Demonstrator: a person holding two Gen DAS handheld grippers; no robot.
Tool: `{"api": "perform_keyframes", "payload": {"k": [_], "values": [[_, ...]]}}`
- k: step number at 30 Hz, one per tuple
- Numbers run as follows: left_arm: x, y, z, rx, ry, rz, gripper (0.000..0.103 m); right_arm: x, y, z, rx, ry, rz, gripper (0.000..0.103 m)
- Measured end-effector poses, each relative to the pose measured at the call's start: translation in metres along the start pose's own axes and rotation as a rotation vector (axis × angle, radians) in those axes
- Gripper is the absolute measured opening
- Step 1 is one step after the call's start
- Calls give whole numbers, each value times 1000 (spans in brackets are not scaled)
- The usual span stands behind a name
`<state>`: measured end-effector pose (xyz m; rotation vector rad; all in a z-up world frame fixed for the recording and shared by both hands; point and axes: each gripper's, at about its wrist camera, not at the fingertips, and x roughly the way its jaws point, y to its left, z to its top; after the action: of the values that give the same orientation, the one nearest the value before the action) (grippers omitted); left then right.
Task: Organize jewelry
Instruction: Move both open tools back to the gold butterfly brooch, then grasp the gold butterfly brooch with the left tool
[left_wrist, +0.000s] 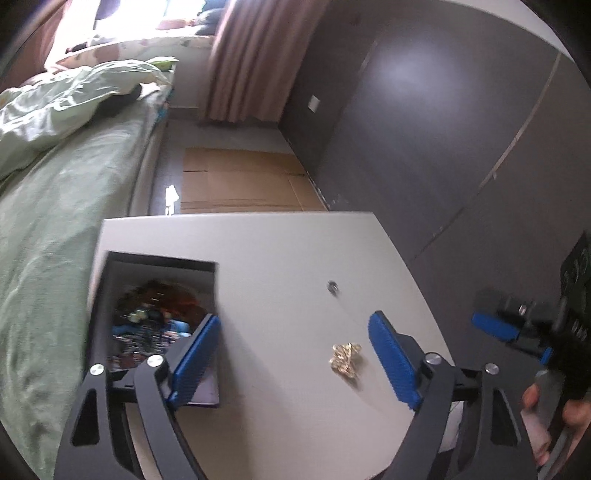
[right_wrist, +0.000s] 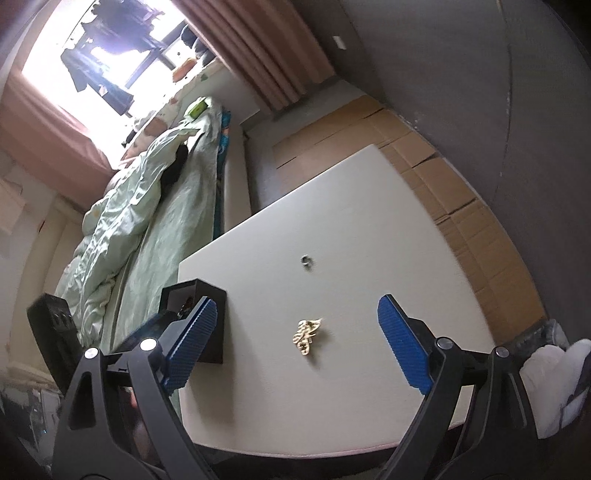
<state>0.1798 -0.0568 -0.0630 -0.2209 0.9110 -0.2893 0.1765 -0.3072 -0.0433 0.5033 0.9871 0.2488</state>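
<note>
Blue-padded left gripper (left_wrist: 291, 360) and right gripper (right_wrist: 299, 347), jaws apart, tilt down over gold jewelry (left_wrist: 346, 360).

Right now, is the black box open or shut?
Open. The black box on the table has no lid on, and colourful jewelry shows inside it.

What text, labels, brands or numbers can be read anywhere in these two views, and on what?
None can be read.
Black box: its colourful contents are too blurred to show any print.
Right claw: pale marks on its dark body are illegible.
Gold jewelry piece and small ring: no lettering visible.
</note>
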Motion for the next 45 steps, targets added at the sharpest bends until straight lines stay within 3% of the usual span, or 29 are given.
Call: {"api": "perform_keyframes", "payload": {"k": [12, 21, 25, 30, 31, 37, 39, 45], "values": [[58, -54, -26, 156, 92, -8, 59, -8, -24, 8, 32, -22, -24, 89], [96, -71, -46, 228, 156, 14, 50, -9, -33, 12, 48, -30, -36, 89], [111, -76, -53, 255, 187, 32, 40, -7, -35, 14, 48, -26, -48, 89], [119, -78, -56, 279, 187, 57, 33, 10, -33, 13, 18, 17, -113, 89], [120, -78, -56, 279, 185, 66, 26, 14, -34, 12, 16, 29, -119, 89], [117, -66, -48, 233, 194, 36, 20, 41, -19, 5, -47, 95, -136, 89], [110, -62, -43, 217, 178, 2, 10, 46, -16, 3, -57, 106, -134, 89], [97, -46, -32, 177, 162, 9, 10, 63, -11, 4, -57, 120, -134, 89]]}}
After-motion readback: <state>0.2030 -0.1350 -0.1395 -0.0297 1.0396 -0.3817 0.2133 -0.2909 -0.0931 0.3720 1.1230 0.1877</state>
